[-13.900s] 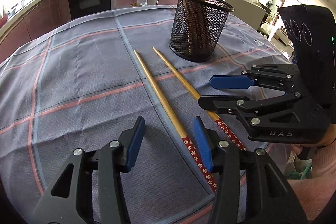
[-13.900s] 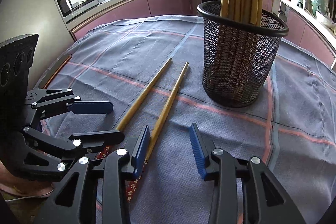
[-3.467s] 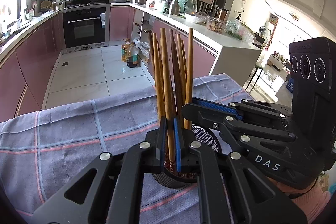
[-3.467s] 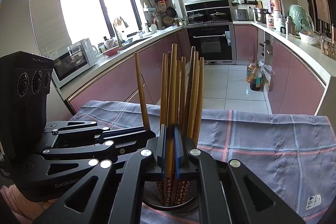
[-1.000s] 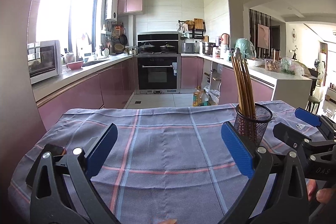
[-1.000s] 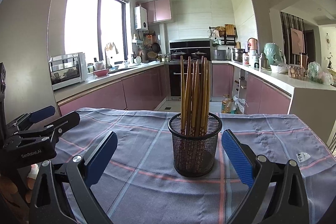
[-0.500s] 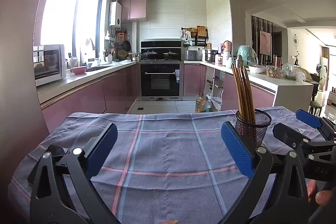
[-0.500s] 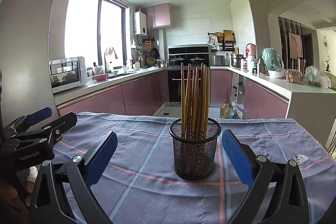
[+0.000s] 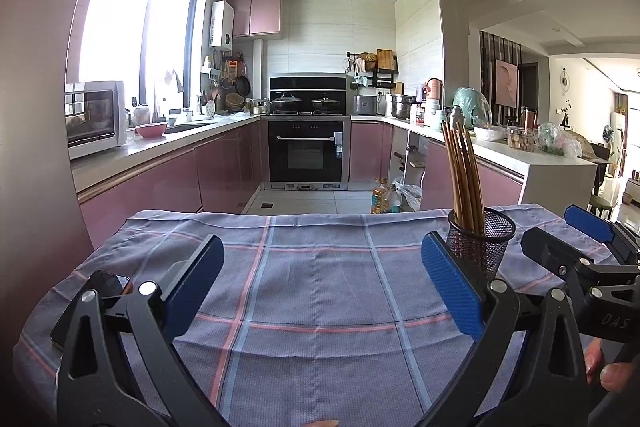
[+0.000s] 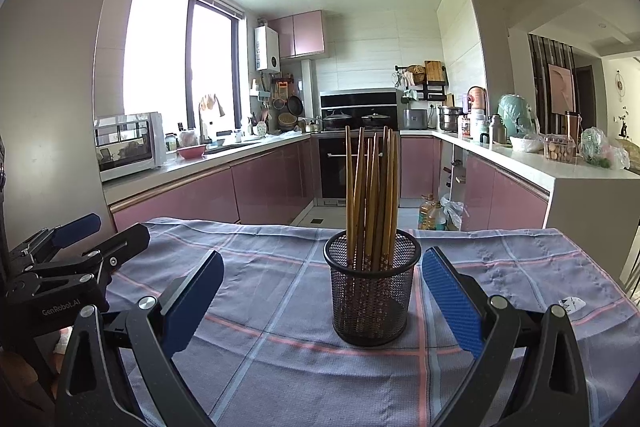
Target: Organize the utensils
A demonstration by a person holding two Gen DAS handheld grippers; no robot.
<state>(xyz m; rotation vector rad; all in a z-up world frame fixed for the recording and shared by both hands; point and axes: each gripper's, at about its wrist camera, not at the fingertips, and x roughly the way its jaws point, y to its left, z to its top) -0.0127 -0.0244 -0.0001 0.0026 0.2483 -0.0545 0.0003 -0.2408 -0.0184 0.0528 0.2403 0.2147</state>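
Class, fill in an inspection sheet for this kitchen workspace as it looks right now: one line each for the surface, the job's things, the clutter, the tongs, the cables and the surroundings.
Surface: table under a grey-blue checked tablecloth with pink stripes.
Job's things: chopsticks stand upright, tips up, in the black mesh holder; none lie on the cloth.
Clutter: a dark phone rests at the table's left edge; a small white tag sits on the cloth at right.
Tongs: left tongs and right tongs are both open wide, holding nothing, apart from the holder.
Cables: nothing seen.
Surroundings: pink cabinets, black oven, white microwave, bright window, crowded counter at right.
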